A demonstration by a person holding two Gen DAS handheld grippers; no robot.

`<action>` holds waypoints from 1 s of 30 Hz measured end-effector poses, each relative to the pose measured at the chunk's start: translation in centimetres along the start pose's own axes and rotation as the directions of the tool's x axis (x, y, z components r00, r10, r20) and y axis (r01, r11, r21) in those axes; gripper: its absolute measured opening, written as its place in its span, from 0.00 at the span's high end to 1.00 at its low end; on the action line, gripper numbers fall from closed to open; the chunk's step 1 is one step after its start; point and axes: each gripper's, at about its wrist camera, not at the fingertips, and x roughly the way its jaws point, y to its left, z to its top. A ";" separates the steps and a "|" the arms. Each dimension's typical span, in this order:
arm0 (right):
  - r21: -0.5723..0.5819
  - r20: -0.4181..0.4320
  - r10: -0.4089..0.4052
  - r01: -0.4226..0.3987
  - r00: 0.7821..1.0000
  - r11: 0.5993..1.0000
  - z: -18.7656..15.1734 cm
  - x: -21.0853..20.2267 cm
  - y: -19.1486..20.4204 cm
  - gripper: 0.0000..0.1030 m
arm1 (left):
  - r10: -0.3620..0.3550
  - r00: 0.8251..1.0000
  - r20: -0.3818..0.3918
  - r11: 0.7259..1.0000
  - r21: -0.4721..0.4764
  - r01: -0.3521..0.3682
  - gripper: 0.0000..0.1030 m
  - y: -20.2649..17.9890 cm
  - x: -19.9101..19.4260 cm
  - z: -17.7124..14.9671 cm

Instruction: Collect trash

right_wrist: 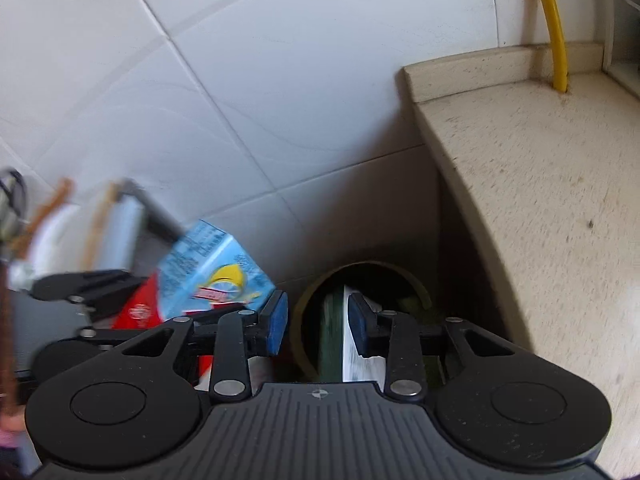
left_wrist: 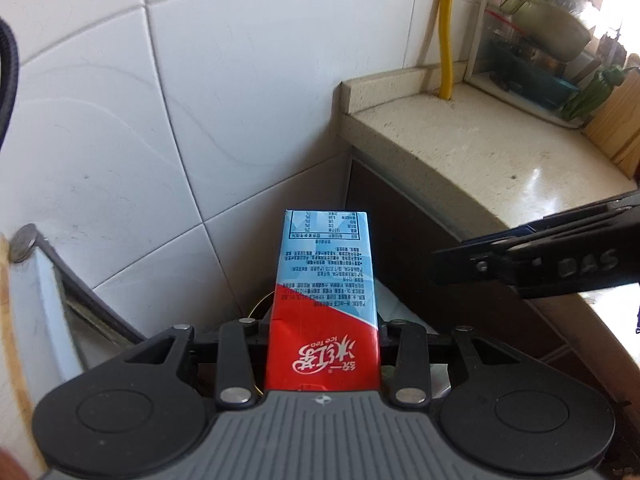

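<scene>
Left wrist view: the left gripper (left_wrist: 322, 344) clamps an ice tea carton (left_wrist: 326, 300) above the bin (right_wrist: 360, 280), ready to drop, while the right gripper (right_wrist: 318, 320) hangs parted and empty.

Daylight from window (left_wrist: 560, 40) upper right; fisheye warp; right view motion-blurred.

Your red-and-pale-blue printed cardboard drink carton (left_wrist: 324, 300) bears white lettering. Far right, a yellow hose (left_wrist: 446, 28) crosses glossy white wall tiles (left_wrist: 200, 100) above a speckled beige stone counter (left_wrist: 480, 148).
</scene>
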 end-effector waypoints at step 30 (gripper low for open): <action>0.191 -0.156 -0.027 0.057 0.987 0.980 -5.9 4.8 -5.4 0.39 | 0.062 0.973 -0.223 0.998 -0.019 -0.068 0.41 -1.1 10.8 1.1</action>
